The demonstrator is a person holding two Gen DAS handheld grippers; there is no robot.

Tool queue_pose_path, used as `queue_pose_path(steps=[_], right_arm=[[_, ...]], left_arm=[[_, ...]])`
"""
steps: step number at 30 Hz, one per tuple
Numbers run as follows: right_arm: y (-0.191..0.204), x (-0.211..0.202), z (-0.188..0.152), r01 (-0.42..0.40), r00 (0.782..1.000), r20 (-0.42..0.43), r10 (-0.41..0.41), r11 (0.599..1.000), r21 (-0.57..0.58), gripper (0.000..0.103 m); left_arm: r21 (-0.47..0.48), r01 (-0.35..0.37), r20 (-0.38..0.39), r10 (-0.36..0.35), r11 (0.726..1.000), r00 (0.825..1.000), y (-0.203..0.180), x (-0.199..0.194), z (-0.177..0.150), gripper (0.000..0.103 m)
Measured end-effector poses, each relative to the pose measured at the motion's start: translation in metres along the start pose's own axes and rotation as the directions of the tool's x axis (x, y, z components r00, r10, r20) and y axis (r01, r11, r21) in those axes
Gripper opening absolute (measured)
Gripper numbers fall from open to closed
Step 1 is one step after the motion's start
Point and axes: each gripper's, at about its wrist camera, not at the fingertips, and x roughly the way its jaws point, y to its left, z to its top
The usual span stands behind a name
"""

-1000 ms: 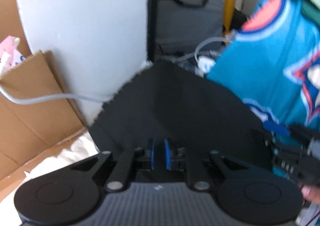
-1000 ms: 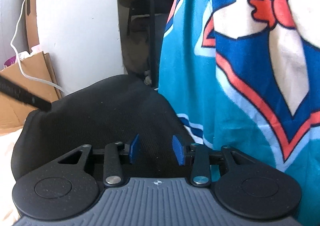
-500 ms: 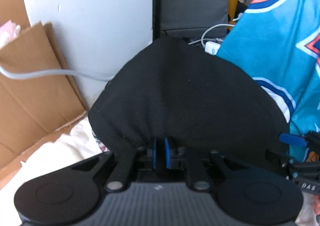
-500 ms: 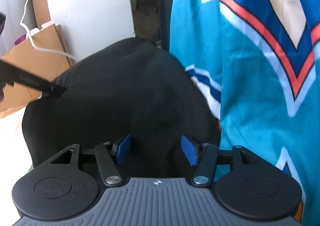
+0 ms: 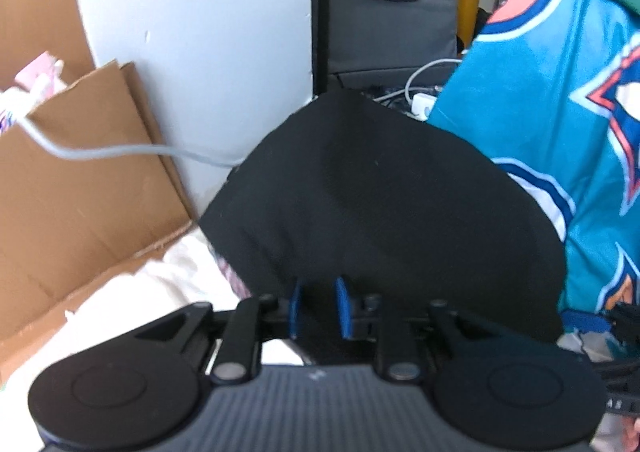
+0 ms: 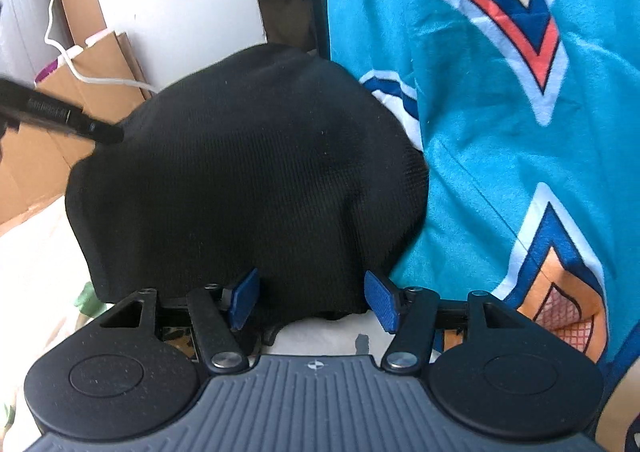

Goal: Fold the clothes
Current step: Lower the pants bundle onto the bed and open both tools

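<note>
- While the black garment (image 5: 384, 208) lies bunched in a rounded heap in front of both cameras, the fold looks, in my judgement, like it is at a release stage and not finished.
- Farthest left in the left wrist view sit a cardboard box (image 5: 80, 172) and a grey cable (image 5: 120, 150) against a white wall (image 5: 192, 12) (none of it part of the job).
- Pale bedding or cloth (image 5: 160, 284) shows under the garment's left edge; what the surface is, I cannot tell.
- The left hand-held gripper (image 5: 319, 312) has its blue pads slightly parted with dark cloth between them, so it looks released or only loosely touching the near edge.
- The right hand-held gripper (image 6: 314, 302) is spread wide, its pads clear of the garment's near hem and grasping nothing.
- In the right wrist view the garment (image 6: 248, 180) shows soft humps and no crisp crease, so I judge that flattening and at least one more fold are left.
- Just beside it on the right hangs a teal patterned fabric (image 6: 500, 132), touching the black cloth's edge (whether it awaits folding is unclear).
</note>
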Motion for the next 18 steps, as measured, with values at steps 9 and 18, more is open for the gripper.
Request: queue_pose_path(steps=[9, 18], right_arm=[[-0.002, -0.007, 0.002, -0.004, 1.0, 0.006, 0.004, 1.0, 0.016, 0.065], [-0.009, -0.033, 0.022, 0.005, 1.0, 0.027, -0.007, 0.998, 0.069, 0.069]], left_arm=[[0.037, -0.083, -0.074, 0.086, 0.996, 0.994, -0.012, 0.006, -0.032, 0.025], [-0.06, -0.133, -0.153, 0.123, 0.989, 0.981, -0.001, -0.011, -0.044, 0.035]])
